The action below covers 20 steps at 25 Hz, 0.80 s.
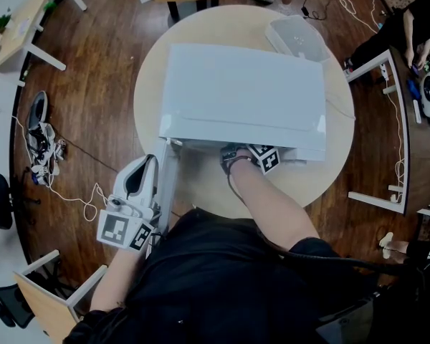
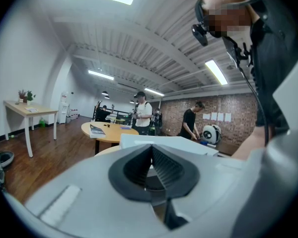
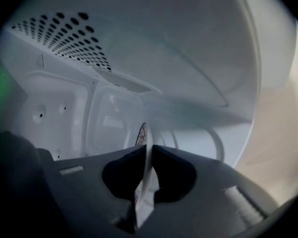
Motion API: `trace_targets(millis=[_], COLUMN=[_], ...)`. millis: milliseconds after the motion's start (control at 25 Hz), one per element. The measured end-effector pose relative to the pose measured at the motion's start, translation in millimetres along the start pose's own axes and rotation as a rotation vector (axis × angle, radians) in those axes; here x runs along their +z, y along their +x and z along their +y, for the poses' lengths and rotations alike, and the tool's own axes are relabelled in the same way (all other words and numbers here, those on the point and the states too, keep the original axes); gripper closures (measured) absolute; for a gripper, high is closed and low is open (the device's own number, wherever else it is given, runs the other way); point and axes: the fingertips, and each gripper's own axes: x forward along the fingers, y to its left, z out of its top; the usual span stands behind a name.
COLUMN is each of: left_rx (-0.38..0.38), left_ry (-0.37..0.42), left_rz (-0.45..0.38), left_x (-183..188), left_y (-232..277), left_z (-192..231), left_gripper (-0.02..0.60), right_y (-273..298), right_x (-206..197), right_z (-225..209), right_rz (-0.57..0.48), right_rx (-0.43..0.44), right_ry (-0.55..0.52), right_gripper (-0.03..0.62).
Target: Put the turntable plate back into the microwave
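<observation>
With the left gripper (image 2: 151, 150) clenched empty, the right gripper (image 3: 149, 150) is pinching by its thin rim the pale round turntable plate (image 3: 147, 180) inside the white boxy microwave (image 1: 244, 95), risking a slip.

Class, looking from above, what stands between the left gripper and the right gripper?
The open door of the microwave, edge-on in the head view, stands between the left gripper and the right gripper.

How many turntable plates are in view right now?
1. The plate stands edge-on between the shut jaws of the right gripper, inside the microwave. The left gripper holds none; more could be hidden.
</observation>
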Motion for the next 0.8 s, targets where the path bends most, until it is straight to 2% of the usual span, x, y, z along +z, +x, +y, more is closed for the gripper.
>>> trace_targets(millis=[280, 600, 800], left_rx=[0.0, -0.018, -0.019], left_ry=[0.001, 0.011, 0.011], left_rz=[0.0, 0.005, 0.006], left_x=[-0.1, -0.6, -0.5], left_y=[-0.8, 1.6, 0.6], left_z=[-1.2, -6.1, -6.7], left_gripper=[0.577, 0.577, 0.577], right_y=[1.7, 0.2, -4.7], right_x=[-0.9, 2.7, 3.9], right_z=[0.6, 0.6, 0.3], right_rz=[0.006, -0.001, -0.006], right_rx=[0.004, 0.004, -0.006], right_ry=[0.028, 0.021, 0.011], right_gripper=[0.571, 0.538, 0.476])
